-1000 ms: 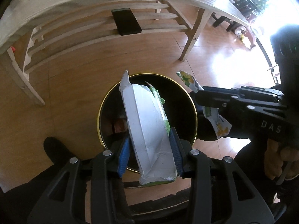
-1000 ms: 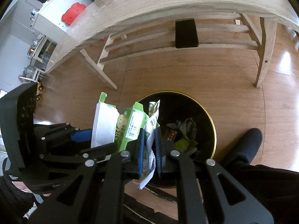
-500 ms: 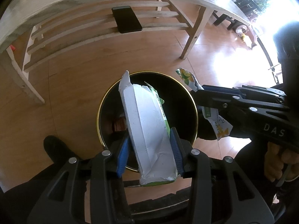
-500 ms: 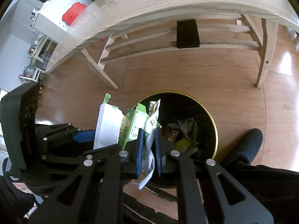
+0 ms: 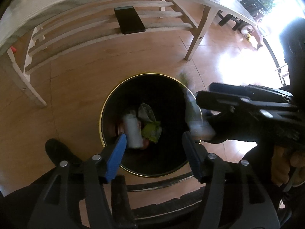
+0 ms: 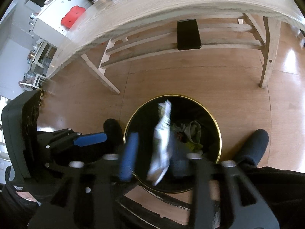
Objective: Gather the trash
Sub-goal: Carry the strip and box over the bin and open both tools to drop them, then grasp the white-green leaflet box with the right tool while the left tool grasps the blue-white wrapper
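Above bin point(image 6: 213, 114), wrapper point(image 6: 162, 145) lengthwise upright, falling

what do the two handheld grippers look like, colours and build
Both the left gripper and right gripper are matte black plastic frames with triangular cut-outs and silver round bolts. Each finger carries a ribbed blue pad. The person wears dark sleeves.

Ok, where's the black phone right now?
The flat black phone lies on the slatted wooden shelf under the table, at the top of both wrist views, beyond the black gold-rimmed bin.
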